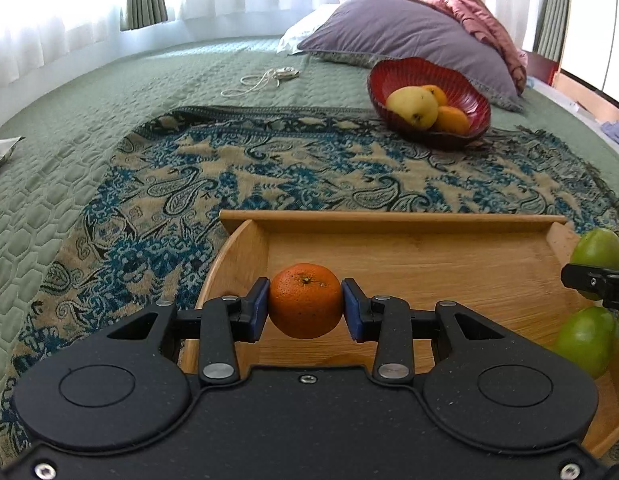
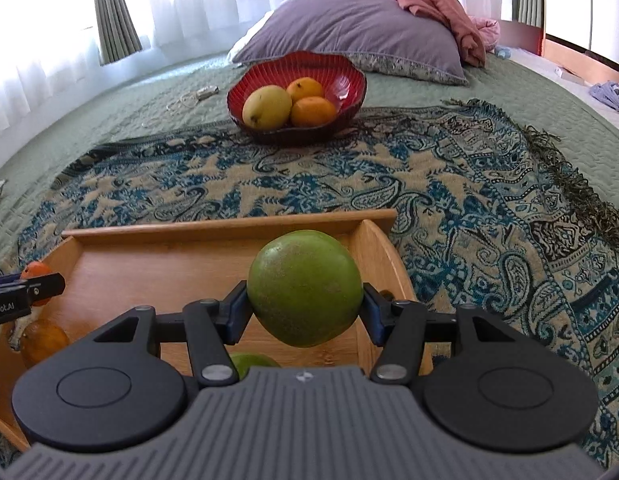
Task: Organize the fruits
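Note:
My left gripper (image 1: 305,306) is shut on a small orange (image 1: 305,300), held over the left part of a wooden tray (image 1: 389,222). My right gripper (image 2: 305,304) is shut on a large green fruit (image 2: 305,286) above the tray's right part (image 2: 229,226). In the left wrist view the right gripper's finger (image 1: 597,282) shows at the right edge with that green fruit (image 1: 599,246) behind it. A second green fruit (image 1: 587,338) lies in the tray below it. The right wrist view shows another orange (image 2: 43,342) lying in the tray at the left.
A red ribbed bowl (image 2: 349,76) holds a yellow fruit (image 2: 267,106) and two oranges on the patterned blue throw (image 2: 429,184). Behind it lie a purple pillow (image 2: 349,28) and a pink blanket (image 2: 429,0). A white cable (image 1: 261,80) rests on the green quilt.

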Motion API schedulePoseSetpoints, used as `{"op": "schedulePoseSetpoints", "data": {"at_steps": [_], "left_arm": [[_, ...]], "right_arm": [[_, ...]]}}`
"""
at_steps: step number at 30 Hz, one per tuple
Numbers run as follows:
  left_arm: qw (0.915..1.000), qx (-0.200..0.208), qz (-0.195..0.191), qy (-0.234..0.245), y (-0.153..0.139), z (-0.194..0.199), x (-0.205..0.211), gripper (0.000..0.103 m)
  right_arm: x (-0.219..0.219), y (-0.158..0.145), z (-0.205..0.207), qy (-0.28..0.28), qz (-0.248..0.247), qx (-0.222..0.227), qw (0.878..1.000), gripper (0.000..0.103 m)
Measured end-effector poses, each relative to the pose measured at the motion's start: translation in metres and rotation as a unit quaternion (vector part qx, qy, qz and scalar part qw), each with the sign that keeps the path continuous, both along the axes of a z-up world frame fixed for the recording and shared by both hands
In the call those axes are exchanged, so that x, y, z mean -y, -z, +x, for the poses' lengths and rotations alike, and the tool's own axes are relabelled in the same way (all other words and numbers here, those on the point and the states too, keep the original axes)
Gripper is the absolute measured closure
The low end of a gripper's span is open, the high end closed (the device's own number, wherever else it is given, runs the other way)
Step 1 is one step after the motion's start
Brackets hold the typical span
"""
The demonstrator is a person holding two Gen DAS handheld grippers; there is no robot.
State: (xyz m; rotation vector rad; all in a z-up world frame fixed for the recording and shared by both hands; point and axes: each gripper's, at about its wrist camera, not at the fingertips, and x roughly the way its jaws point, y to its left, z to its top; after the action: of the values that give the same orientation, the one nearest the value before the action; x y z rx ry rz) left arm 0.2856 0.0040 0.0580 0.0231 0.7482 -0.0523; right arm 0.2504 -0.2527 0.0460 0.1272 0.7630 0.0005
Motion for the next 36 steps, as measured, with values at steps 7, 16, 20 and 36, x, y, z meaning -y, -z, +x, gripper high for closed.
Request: {"op": "schedulePoseSetpoints", "data": {"at_steps": [7,16,20,36], "left_arm": [[0.9998,-0.016,0.012,-0.001,0.007,0.006,0.002,0.067],[0.9996,-0.025,0.011,-0.002,0.015,0.010,0.003,0.067],[0.9995,-0.029,0.009,-0.002,0.018,0.011,0.002,0.067],[0.9996,-0.026,0.012,0.003,0.020,0.010,0.002,0.066]], "right_arm": [[-0.004,0.008,0.009,-0.001,-0.007,-0.023,1.000,0.044],[-0.005,0.015,0.014,0.000,-0.006,-0.036,0.999,0.044],[-0.006,0.016,0.014,0.000,-0.004,-0.040,0.999,0.043],[-0.004,0.019,0.016,0.002,0.003,-0.048,0.999,0.043]]}}
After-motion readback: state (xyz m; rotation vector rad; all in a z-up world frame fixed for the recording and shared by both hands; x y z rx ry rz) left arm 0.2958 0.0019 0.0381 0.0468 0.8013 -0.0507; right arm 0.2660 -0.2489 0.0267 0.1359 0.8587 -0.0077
